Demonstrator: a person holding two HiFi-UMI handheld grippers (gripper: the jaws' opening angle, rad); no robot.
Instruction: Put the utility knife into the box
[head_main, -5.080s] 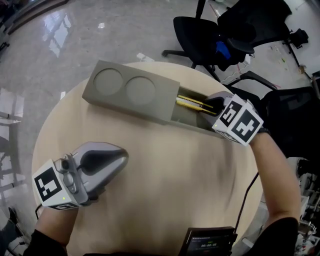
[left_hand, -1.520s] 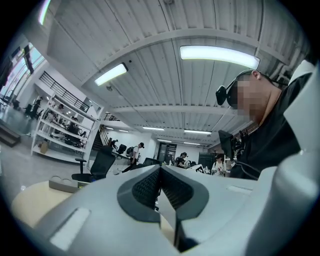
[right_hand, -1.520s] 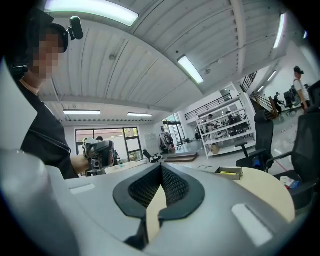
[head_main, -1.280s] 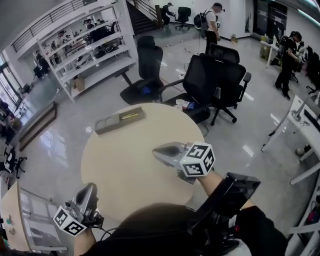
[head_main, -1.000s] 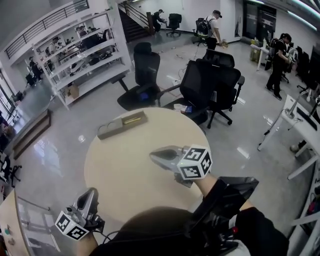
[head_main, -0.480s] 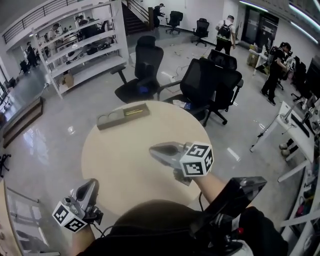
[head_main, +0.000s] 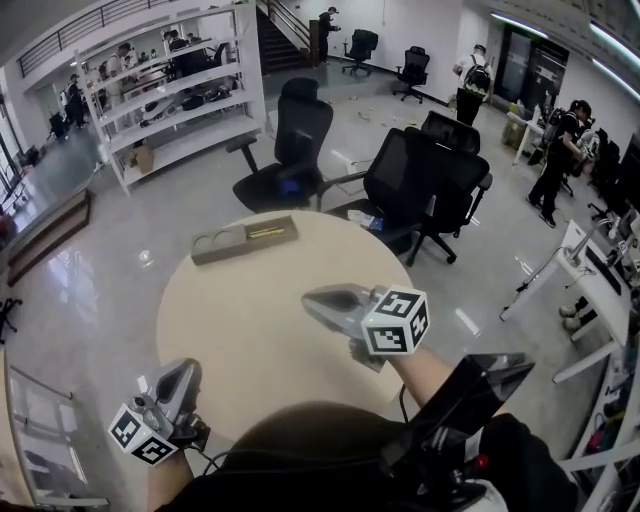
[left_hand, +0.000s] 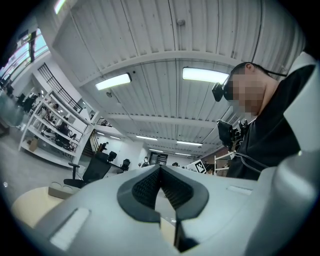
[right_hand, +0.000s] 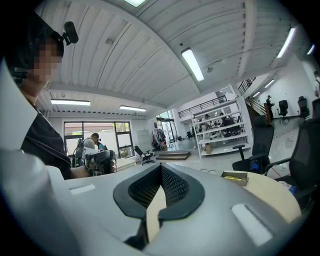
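Observation:
The grey box (head_main: 238, 241) lies at the far edge of the round beige table (head_main: 250, 340). The yellow utility knife (head_main: 265, 233) rests in its open compartment. My right gripper (head_main: 308, 296) hovers over the table's near right part, far from the box, shut and holding nothing. My left gripper (head_main: 185, 368) hangs off the table's near left edge, also shut and holding nothing. In the right gripper view the box (right_hand: 236, 177) with the knife (right_hand: 231, 176) is small beyond the shut right gripper (right_hand: 161, 167). In the left gripper view the left gripper (left_hand: 160, 169) points upward, with the box (left_hand: 60, 188) low at left.
Black office chairs (head_main: 300, 140) stand just behind the table, another (head_main: 425, 185) to the right. White shelving (head_main: 170, 80) lines the back left. People stand at desks (head_main: 600, 290) on the right. A black device (head_main: 455, 405) hangs at my chest.
Five seconds ago my right gripper was at the box beside the knife; now it is drawn back and the view is high above the table. In the last second only the view drifted slightly.

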